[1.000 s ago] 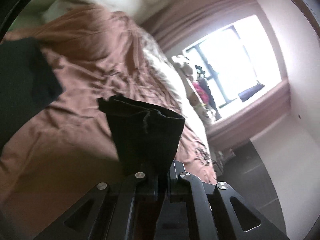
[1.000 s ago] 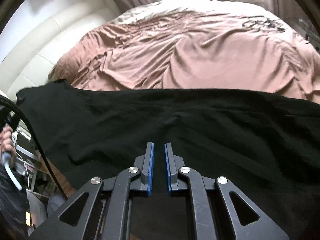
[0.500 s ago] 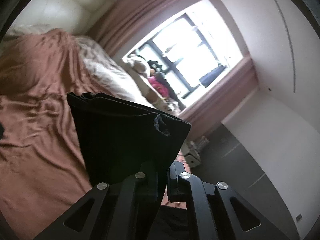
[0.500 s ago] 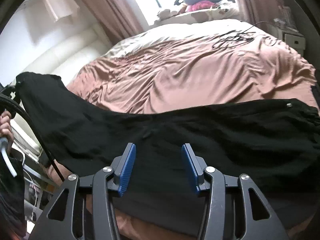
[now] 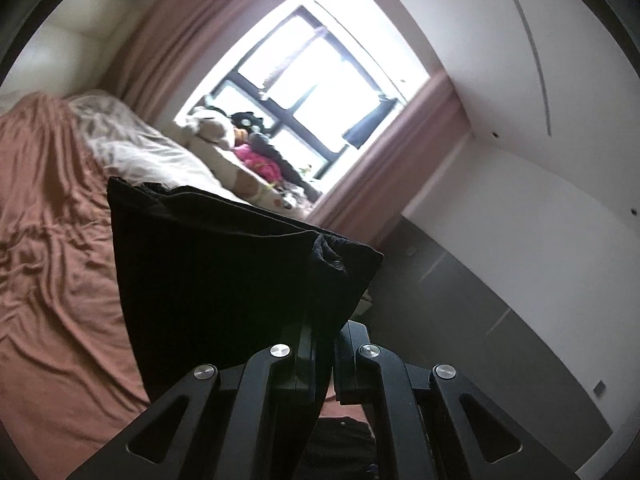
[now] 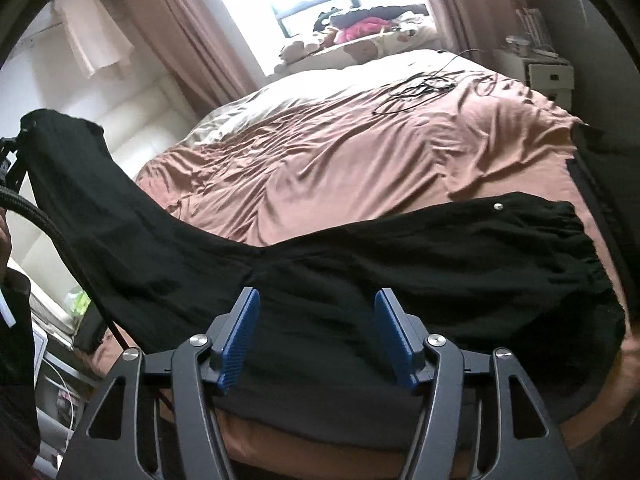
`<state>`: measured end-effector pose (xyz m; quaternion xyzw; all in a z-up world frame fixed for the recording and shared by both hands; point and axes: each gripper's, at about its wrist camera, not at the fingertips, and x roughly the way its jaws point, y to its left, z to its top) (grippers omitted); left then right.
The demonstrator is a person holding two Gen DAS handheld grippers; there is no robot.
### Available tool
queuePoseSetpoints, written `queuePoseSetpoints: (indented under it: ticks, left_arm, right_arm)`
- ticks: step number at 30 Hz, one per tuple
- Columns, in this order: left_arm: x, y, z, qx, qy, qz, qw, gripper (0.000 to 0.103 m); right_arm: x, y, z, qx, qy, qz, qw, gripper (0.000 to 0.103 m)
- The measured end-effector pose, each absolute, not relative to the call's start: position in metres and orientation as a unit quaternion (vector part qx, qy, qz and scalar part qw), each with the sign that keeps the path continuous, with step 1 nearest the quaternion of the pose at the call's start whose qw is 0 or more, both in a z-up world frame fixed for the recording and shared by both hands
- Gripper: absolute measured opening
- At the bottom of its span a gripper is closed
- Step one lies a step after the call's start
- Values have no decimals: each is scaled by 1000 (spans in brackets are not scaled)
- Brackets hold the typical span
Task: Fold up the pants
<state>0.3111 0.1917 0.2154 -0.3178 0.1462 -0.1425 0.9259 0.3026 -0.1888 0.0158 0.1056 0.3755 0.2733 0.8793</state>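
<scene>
Black pants (image 6: 400,264) lie across the near edge of a bed with a brown sheet (image 6: 340,152). Their elastic waistband (image 6: 568,232) rests at the right, and the leg end (image 6: 68,148) rises off the bed at the far left. In the left wrist view my left gripper (image 5: 324,344) is shut on that leg hem (image 5: 224,256), which stands up in front of the camera. My right gripper (image 6: 318,336) hovers over the pants' middle; its jaws are opening and its blue pads (image 6: 240,336) press on nothing.
Black cables (image 6: 424,88) lie on the far part of the bed. Stuffed toys and clothes (image 6: 360,24) fill the window sill. A white nightstand (image 6: 544,76) stands at the right. A black hose (image 6: 36,212) and a person's hand sit at the left edge.
My left gripper has lifted the leg hem up and away from the bed. My right gripper has let go of the pants, spread its jaws and drawn back.
</scene>
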Motion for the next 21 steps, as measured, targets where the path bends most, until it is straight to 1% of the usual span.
queuePoseSetpoints:
  ticks: [8,21]
  left_arm:
    - [346,140,235,-303,158,-187,921,6]
    - [408,44,242,-283,190,-225,913,6]
  right_arm:
    - [295,-235,19,133,369,247,886,59]
    - [276,-306,7,185,356,212,891,59]
